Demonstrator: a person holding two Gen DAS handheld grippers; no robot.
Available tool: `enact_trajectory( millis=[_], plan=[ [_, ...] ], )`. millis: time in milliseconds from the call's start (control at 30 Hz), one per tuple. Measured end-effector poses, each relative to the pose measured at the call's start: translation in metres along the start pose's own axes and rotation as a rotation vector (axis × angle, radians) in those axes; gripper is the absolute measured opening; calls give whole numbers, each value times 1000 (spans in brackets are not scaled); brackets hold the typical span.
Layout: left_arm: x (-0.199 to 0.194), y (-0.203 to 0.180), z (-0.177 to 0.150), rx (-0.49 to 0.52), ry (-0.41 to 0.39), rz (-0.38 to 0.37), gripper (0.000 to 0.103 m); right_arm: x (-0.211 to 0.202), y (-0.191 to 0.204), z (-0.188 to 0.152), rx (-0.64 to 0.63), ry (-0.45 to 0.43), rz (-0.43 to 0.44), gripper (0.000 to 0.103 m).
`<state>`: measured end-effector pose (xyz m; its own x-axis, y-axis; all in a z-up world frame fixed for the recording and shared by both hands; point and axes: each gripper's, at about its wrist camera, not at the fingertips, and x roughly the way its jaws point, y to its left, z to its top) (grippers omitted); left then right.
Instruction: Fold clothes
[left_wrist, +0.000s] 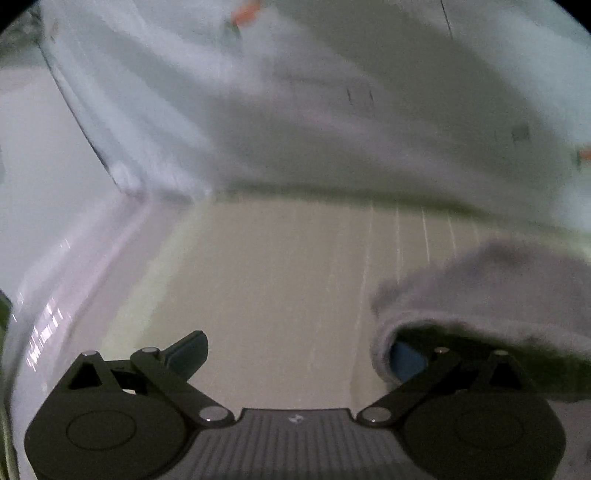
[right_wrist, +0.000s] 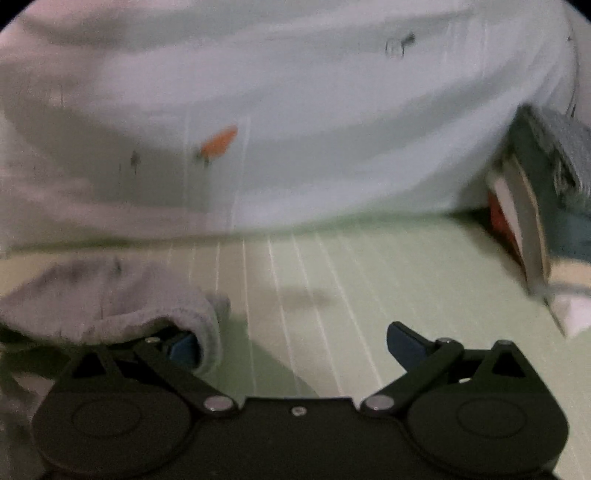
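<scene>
the grey cloth lies draped over the inner finger of each gripper: in the left wrist view it hangs over the right-hand blue fingertip, in the right wrist view over the left-hand one. so it sits between the two tools, just about as near to one as to the other, and its long axis seems to run left to right across the gap.

the left gripper has its jaws spread wide, nothing pinched; the cloth only rests on one finger. the right gripper is likewise spread, the cloth lying over one finger and the other bare.

the cloth is a soft, fuzzy grey, with a rolled hem curling round the fingertips. beyond it, on the far side, a pale garment with small orange marks spreads wide over the striped sheet. to the far right is a stack of folded things.

both views are blurred, so whether the cloth is part-folded or loose i cannot tell.
</scene>
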<state>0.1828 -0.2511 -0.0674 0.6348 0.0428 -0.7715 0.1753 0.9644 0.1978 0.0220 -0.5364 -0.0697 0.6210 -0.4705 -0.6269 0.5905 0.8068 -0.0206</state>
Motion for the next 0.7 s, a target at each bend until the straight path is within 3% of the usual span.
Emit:
enact_trajectory(
  millis=[133, 433, 567, 700],
  plan=[
    [5, -7, -20, 12, 142, -26, 100, -12, -3, -21, -7, 43, 16, 102],
    [-36, -6, -28, 9, 58, -168, 100, -49, -7, -52, 4, 75, 71, 102],
    [-44, 5, -43, -2, 82, -168, 100, -68, -9, -62, 15, 75, 100, 103],
    [-43, 20, -73, -12, 156, -158, 100, -85, -10, -77, 20, 96, 128, 103]
  ],
)
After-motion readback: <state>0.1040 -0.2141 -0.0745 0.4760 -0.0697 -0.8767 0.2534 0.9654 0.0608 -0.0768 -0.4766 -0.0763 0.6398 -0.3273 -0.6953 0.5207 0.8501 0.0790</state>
